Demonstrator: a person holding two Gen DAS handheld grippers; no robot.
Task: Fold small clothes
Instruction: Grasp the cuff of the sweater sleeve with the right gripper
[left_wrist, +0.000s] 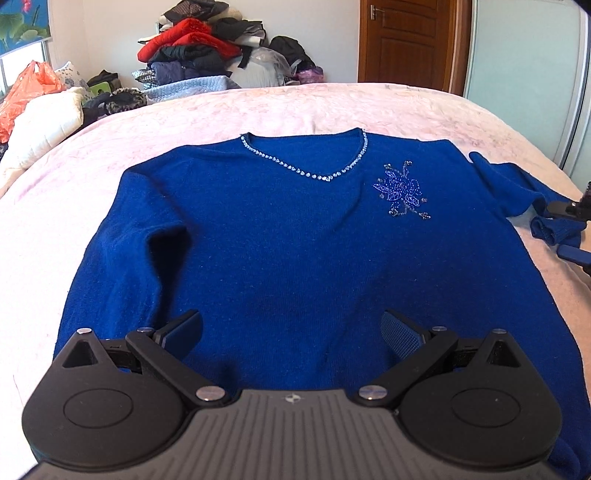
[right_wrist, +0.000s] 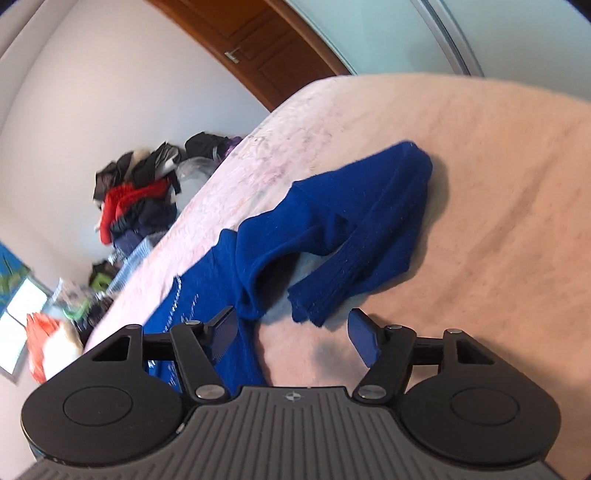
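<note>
A royal-blue V-neck sweater (left_wrist: 280, 236) with a beaded neckline and a beaded flower on the chest lies flat, front up, on the pink bed (left_wrist: 258, 107). My left gripper (left_wrist: 291, 332) is open and empty, hovering over the sweater's lower hem. The sweater's right sleeve (right_wrist: 354, 236) lies bunched and folded back on itself, cuff nearest me. My right gripper (right_wrist: 291, 332) is open and empty just short of that cuff; it also shows at the right edge of the left wrist view (left_wrist: 570, 232).
A heap of red, black and grey clothes (left_wrist: 207, 48) is piled beyond the bed's far edge. An orange plastic bag (left_wrist: 26, 92) and white bedding (left_wrist: 44, 125) sit at the left. A wooden door (left_wrist: 406, 40) and a glass wardrobe panel (left_wrist: 524, 74) stand behind.
</note>
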